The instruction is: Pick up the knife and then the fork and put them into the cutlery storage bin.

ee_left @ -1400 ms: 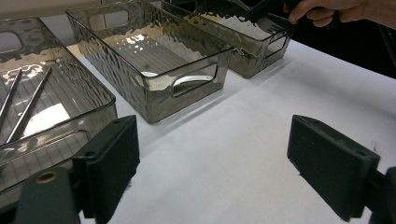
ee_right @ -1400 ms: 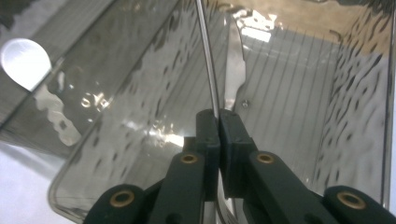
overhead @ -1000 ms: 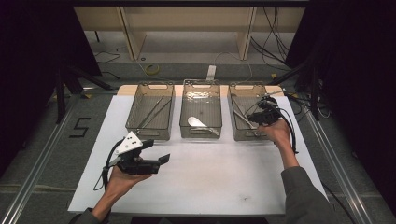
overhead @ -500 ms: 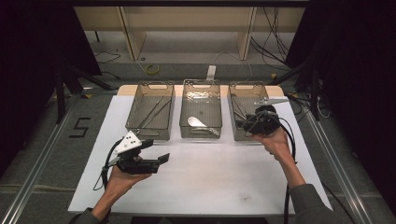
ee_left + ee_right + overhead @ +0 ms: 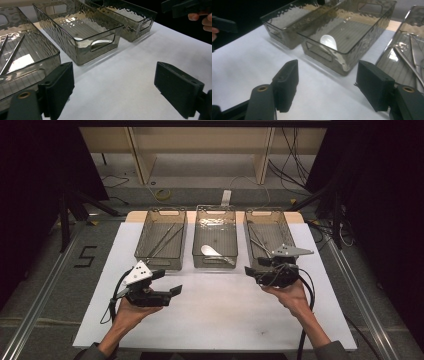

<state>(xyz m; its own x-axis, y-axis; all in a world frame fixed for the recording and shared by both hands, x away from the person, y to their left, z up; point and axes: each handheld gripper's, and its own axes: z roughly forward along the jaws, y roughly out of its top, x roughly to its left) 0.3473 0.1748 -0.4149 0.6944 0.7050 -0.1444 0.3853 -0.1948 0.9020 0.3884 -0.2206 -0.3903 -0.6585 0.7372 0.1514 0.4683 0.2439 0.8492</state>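
Three smoky clear bins stand in a row at the back of the white table top. The left bin holds thin metal rods, the middle bin a white spoon, and the right bin metal instruments. My left gripper hovers in front of the left bin, open and empty, jaws wide apart. In front of the right bin my right gripper points left, also open and empty. The right gripper view shows the spoon and the instruments.
Bare white surface lies between the two grippers and in front of the bins. Metal rails run along both sides of the table. A shelf frame and cables sit on the floor beyond the far edge.
My right gripper has drawn back from over the right bin toward the person and turned to point left. The left gripper has stayed where it was.
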